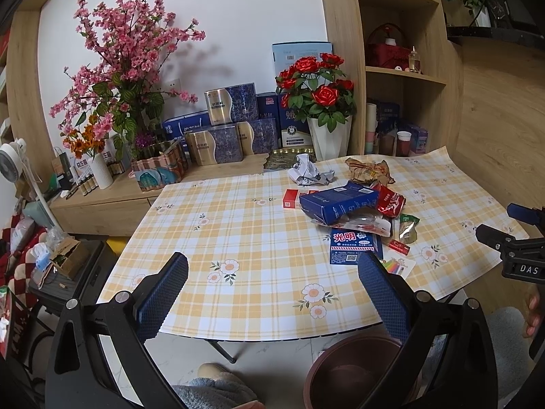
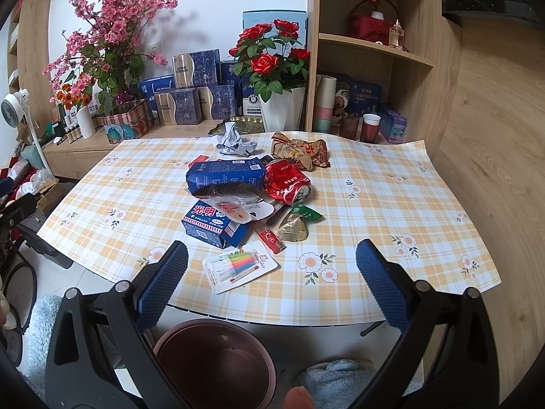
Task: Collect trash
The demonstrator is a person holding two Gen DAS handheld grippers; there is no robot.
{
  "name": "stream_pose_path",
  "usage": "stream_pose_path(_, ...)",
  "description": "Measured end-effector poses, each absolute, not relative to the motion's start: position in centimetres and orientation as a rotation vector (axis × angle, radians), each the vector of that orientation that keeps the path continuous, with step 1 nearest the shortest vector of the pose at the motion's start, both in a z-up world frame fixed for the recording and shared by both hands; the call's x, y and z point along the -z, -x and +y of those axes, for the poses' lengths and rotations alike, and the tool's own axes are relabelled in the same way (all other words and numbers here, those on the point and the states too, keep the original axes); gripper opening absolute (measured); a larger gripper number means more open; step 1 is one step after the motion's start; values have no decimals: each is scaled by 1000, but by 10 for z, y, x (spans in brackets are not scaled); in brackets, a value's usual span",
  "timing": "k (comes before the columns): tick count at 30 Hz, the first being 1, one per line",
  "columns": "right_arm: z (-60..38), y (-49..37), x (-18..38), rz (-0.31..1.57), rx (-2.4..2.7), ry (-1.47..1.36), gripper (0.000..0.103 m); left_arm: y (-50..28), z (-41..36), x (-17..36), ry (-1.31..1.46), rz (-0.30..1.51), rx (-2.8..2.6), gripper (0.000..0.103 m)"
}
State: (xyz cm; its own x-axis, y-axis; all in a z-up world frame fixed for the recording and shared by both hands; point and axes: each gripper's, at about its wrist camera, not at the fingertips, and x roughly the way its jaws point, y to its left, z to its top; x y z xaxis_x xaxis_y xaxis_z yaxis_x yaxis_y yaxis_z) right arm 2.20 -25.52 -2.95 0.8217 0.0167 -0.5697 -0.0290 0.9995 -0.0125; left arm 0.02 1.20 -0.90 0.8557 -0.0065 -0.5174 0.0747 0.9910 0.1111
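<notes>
Left hand-held gripper [image 1: 272, 283] jaws wide apart, holding nothing; right hand-held gripper [image 2: 272, 281] likewise.

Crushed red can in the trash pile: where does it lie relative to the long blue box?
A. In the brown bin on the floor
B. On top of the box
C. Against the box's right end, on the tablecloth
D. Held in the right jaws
C. In the right wrist view the crushed red can lies on the tablecloth at the right end of the long blue box; the right gripper is open and empty.

Checked table [image 2: 374, 204] — trash pile [image 2: 252, 197] on top.
</notes>
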Motion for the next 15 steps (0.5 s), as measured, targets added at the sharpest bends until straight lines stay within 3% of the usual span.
stream_pose_path(15, -272, -22, 23, 560, -51, -63, 97, -15, 11, 0, -106, 513, 86, 98)
